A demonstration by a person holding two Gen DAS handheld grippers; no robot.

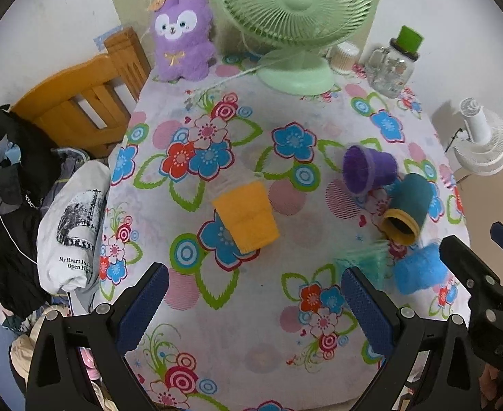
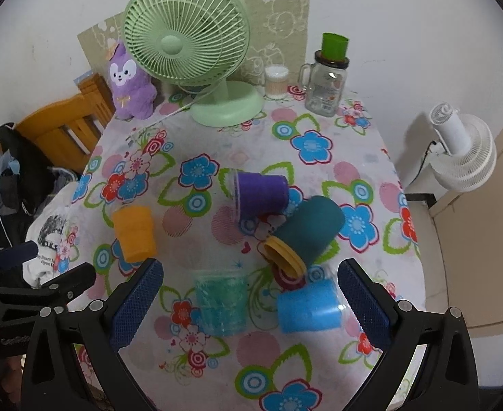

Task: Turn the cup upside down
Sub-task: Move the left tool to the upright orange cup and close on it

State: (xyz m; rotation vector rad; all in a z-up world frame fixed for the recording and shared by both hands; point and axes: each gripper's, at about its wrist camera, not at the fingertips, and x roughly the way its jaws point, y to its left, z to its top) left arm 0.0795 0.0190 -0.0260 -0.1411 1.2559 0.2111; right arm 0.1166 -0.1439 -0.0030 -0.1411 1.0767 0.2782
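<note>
Several cups stand or lie on the flowered tablecloth [image 1: 251, 308]. An orange cup [image 1: 246, 215] [image 2: 133, 233] stands upside down left of centre. A purple cup [image 1: 368, 169] [image 2: 260, 195] and a dark teal cup with a yellow rim [image 1: 405, 207] [image 2: 304, 236] lie on their sides. A clear green cup [image 2: 221, 303] [image 1: 366, 260] stands just ahead of my right gripper [image 2: 251, 304]. A light blue cup [image 2: 309, 306] [image 1: 419, 270] lies on its side by the right finger. My left gripper [image 1: 255, 304] is open and empty, below the orange cup. My right gripper is open and empty.
A green desk fan [image 2: 186, 48], a purple plush toy [image 2: 130, 82], a cotton-swab jar [image 2: 276, 82] and a glass mug jar topped by a green cup [image 2: 325, 82] stand at the table's back. A wooden chair [image 1: 80, 102] with clothes [image 1: 70, 229] is left; a white fan [image 2: 463, 150] is right.
</note>
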